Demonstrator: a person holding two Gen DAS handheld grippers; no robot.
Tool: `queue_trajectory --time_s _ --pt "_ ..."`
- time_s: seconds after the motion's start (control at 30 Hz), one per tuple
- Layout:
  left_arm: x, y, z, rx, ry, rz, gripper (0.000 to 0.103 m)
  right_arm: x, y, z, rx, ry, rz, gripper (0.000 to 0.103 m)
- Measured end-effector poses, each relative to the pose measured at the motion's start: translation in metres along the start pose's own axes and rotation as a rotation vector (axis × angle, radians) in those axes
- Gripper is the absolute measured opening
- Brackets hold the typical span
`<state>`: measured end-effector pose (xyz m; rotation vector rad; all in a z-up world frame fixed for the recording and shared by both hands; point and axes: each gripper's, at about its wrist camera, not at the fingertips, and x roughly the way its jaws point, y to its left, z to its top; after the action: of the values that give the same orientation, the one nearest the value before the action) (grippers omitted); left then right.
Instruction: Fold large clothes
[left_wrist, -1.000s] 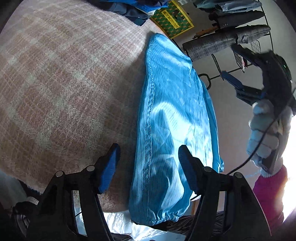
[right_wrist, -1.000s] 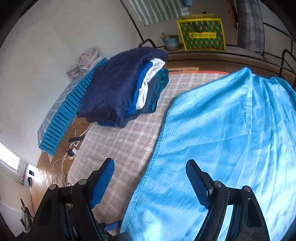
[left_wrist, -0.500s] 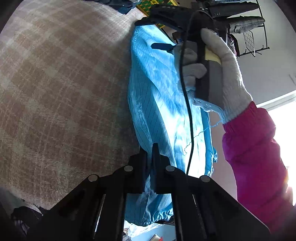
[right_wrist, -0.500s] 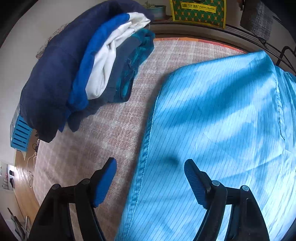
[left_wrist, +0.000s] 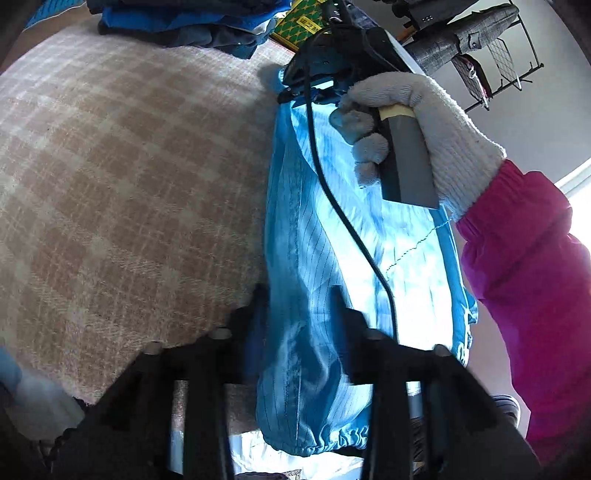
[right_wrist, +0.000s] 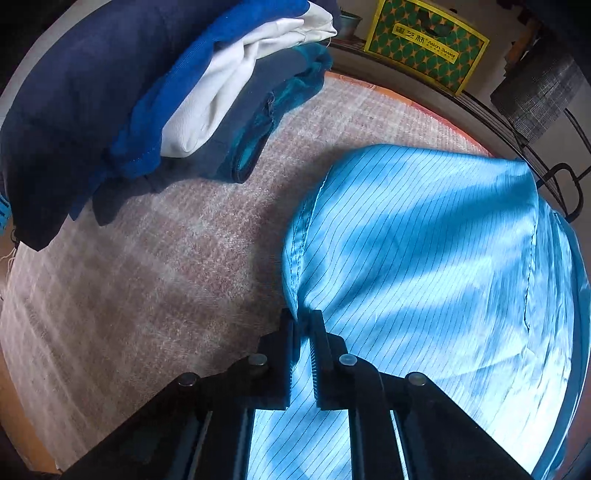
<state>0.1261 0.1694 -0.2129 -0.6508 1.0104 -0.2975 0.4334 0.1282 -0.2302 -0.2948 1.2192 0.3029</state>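
Light-blue pinstriped garment, beige checked blanket, pink sleeve, grey glove

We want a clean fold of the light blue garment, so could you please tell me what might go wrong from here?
1. The right tool is shut on only a thin pinch at the light blue garment edge; the slick fabric might slip out when lifted.
2. The left tool is opening around the other end, so that end may sag.
3. The black cable trails over the cloth and could snag it.
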Motion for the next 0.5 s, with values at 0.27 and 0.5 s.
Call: queue_trajectory --time_s 0.27,0.5 --pt "0.017 0.002 -0.007 0.013 0.069 -0.047 0.000 -0.008 -0.030 -0.002 0.128 -0.053 0.165 0.000" --pt "-0.007 -0.056 -0.004 0.165 -0.009 -0.065 0.000 -0.040 -0.088 -0.018 0.280 -0.170 0.335 0.000"
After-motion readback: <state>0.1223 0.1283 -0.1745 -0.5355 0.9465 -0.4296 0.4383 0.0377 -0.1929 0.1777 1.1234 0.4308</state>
